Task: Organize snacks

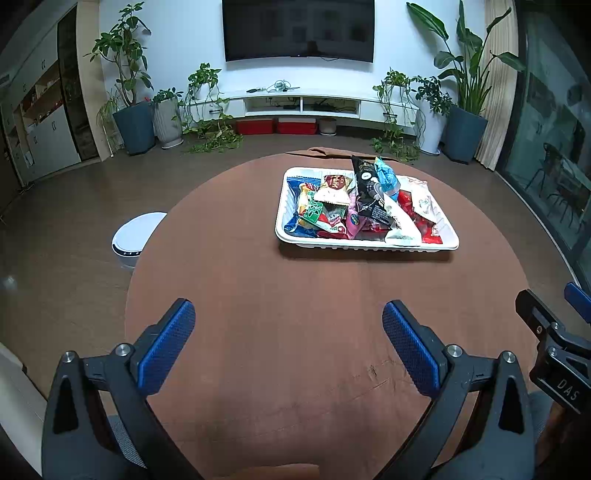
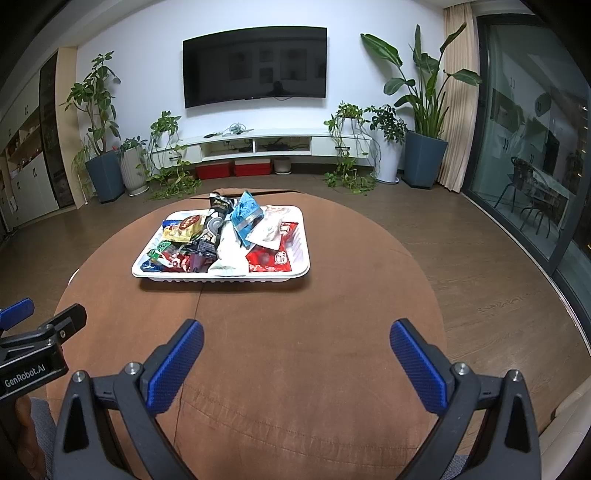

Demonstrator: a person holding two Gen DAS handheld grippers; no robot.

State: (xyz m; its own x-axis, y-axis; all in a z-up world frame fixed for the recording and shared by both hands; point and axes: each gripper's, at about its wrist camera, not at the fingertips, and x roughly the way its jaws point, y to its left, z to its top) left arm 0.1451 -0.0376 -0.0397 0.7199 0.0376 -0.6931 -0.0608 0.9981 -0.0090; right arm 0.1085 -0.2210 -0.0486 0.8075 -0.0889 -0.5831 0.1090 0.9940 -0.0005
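Observation:
A white tray (image 1: pixel 448 242) (image 2: pixel 304 264) stands on the far half of a round brown table (image 1: pixel 295 314) (image 2: pixel 314 332), piled with several snack packets. A black packet (image 1: pixel 365 184) (image 2: pixel 216 206) and a light blue one (image 1: pixel 386 173) (image 2: pixel 245 214) stick up on top; red packets (image 1: pixel 417 218) (image 2: pixel 267 256) lie at the tray's right side. My left gripper (image 1: pixel 289 325) hovers open over the near table, well short of the tray, holding nothing. My right gripper (image 2: pixel 297 343) is likewise open and holds nothing. Each gripper's body shows at the edge of the other's view.
A white robot vacuum (image 1: pixel 135 240) sits on the floor left of the table. Beyond are a TV (image 1: pixel 297 29), a low white cabinet (image 2: pixel 258 146), potted plants (image 1: pixel 127 92) (image 2: pixel 424 110) and glass doors (image 2: pixel 535 147) on the right. A cloth fold (image 1: pixel 328 151) lies at the table's far edge.

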